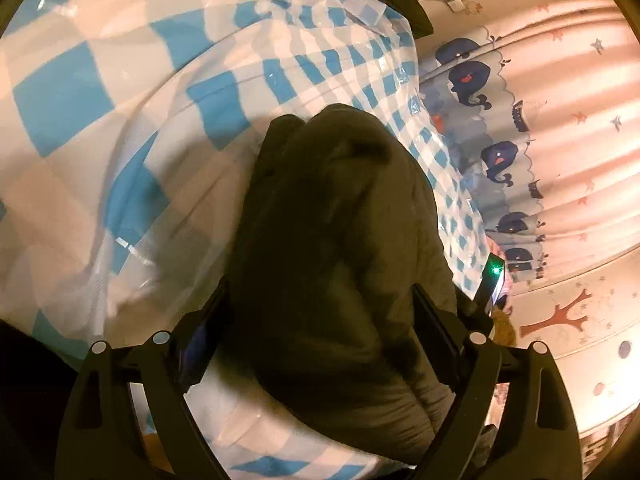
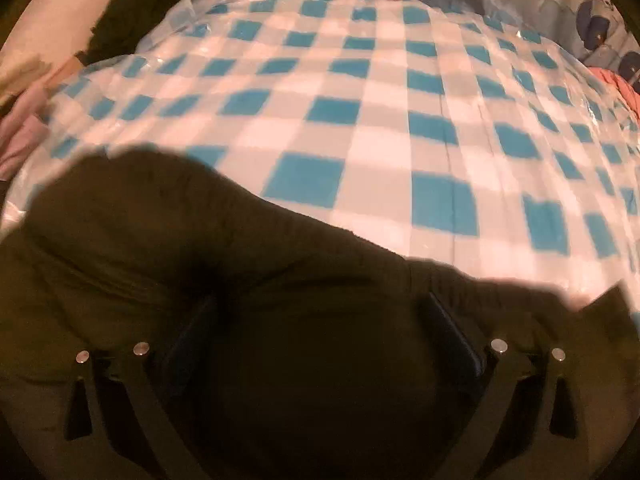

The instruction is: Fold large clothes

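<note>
Left claw is clamped on a bunched fold of dark olive fabric garment, lifted above the blue-and-white checked plastic-covered desk; whale-print curtain at right. Right claw is buried in the same garment; fingers closed around cloth, desk beyond.

A bunched dark garment is clamped between the left gripper fingers, with checkered cloth spread beyond them.
</note>
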